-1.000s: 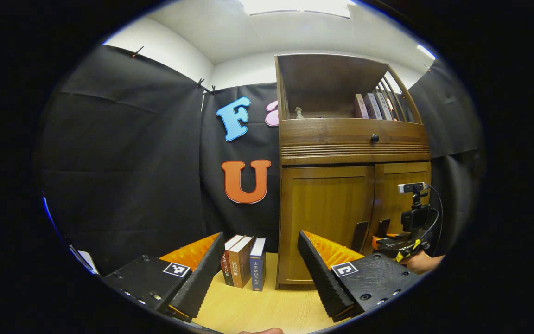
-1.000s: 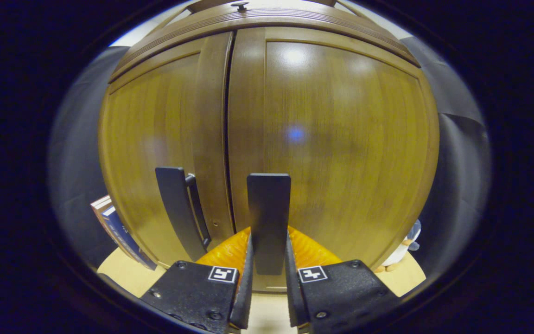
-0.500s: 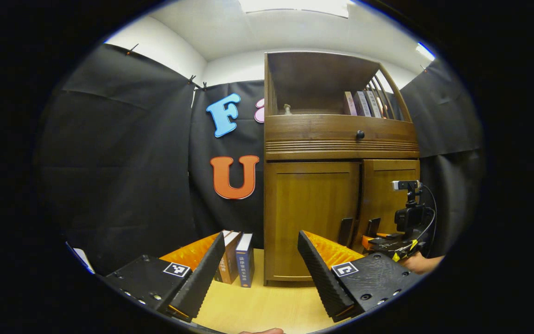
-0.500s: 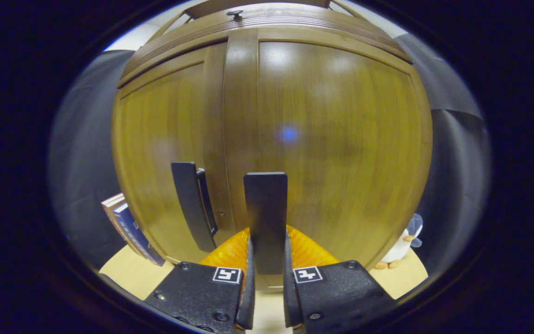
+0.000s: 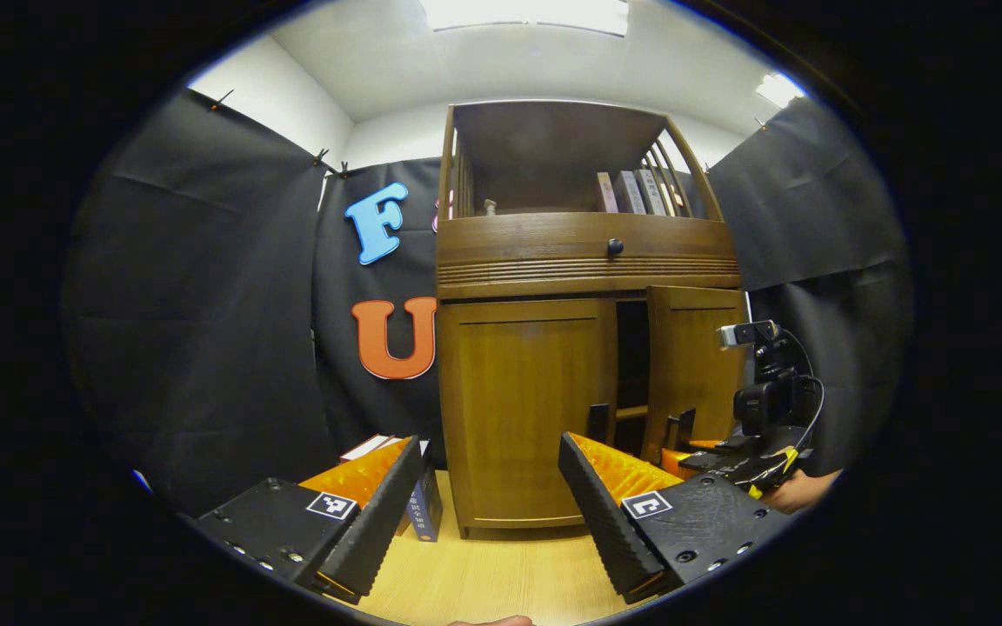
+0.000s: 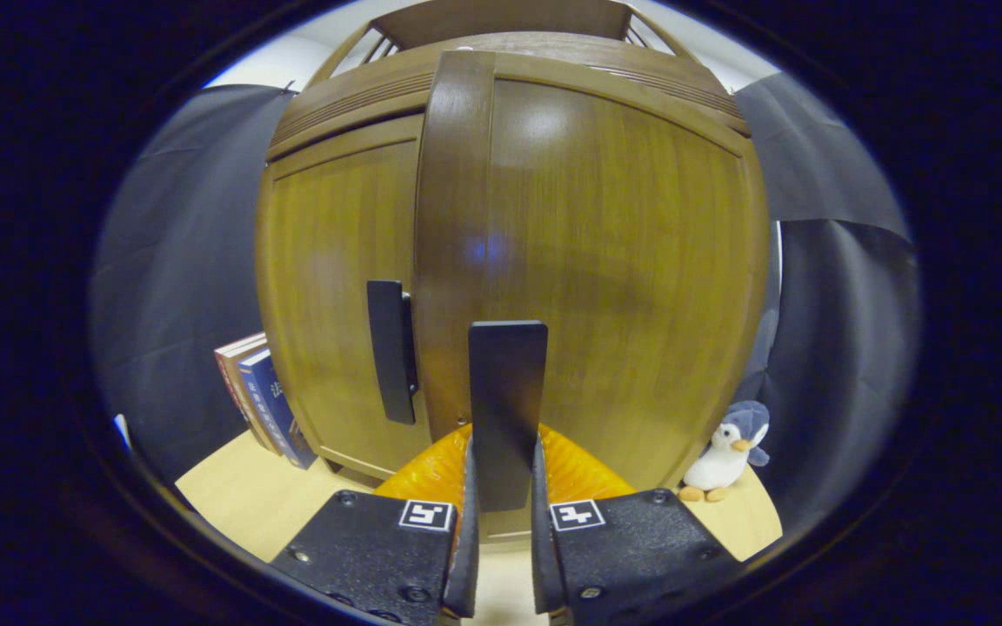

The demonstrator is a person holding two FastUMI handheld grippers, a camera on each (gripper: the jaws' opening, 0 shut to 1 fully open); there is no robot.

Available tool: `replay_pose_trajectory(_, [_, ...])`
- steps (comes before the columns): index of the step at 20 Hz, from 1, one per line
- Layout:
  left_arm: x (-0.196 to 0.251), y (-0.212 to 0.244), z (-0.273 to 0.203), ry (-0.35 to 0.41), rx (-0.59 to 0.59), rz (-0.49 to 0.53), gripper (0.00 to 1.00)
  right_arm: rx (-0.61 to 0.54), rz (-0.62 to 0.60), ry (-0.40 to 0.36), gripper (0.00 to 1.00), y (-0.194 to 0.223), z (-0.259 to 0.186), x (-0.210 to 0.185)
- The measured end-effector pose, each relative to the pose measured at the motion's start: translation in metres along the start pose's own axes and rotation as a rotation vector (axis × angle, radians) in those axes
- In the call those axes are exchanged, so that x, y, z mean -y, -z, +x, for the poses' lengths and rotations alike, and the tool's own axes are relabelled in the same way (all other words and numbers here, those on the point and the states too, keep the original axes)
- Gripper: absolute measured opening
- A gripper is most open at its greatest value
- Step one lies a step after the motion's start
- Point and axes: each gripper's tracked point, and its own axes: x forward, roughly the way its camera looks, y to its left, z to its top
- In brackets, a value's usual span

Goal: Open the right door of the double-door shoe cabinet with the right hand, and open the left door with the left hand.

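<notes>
Now right gripper (image 6: pixel 501 556) clamps handle (image 6: pixel 507 409) — right door (image 6: pixel 623 287) ajar

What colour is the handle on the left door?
Black, a flat vertical bar; the left door's handle shows best in the right gripper view.

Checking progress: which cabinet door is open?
The right door, swung out with a dark gap beside it, right gripper clamping its handle; the left door sits flush.

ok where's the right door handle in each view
left gripper view: right door handle sits right of centre, low on the ajar right door.
right gripper view: handle stands bottom centre, clamped by the right hand-held gripper.
shared landmark: left door handle.
</notes>
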Motion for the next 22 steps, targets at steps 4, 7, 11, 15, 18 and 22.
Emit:
replay_pose_trajectory(4, [0.019, 0.006, 0.008, 0.033, -0.011, 0.008, 0.94, -0.005, 0.008, -0.025, 0.28, 0.008, -0.021, 0.01])
replay_pose_trajectory(7, [0.032, 0.011, 0.017, 0.054, -0.024, -0.005, 0.93, -0.007, 0.001, -0.034, 0.28, 0.012, -0.038, 0.019])
replay_pose_trajectory(11, [0.047, 0.015, 0.03, 0.073, -0.032, -0.015, 0.94, -0.007, 0.012, -0.04, 0.28, 0.019, -0.058, 0.031])
replay_pose_trajectory(15, [0.058, 0.022, 0.045, 0.088, -0.047, -0.021, 0.94, -0.012, 0.01, -0.031, 0.28, 0.024, -0.074, 0.045])
replay_pose_trajectory(18, [0.071, 0.028, 0.056, 0.11, -0.061, -0.041, 0.94, -0.011, 0.021, -0.017, 0.28, 0.029, -0.087, 0.057])
replay_pose_trajectory(22, [0.085, 0.038, 0.072, 0.128, -0.101, -0.036, 0.94, -0.006, 0.035, 0.014, 0.27, 0.035, -0.105, 0.076])
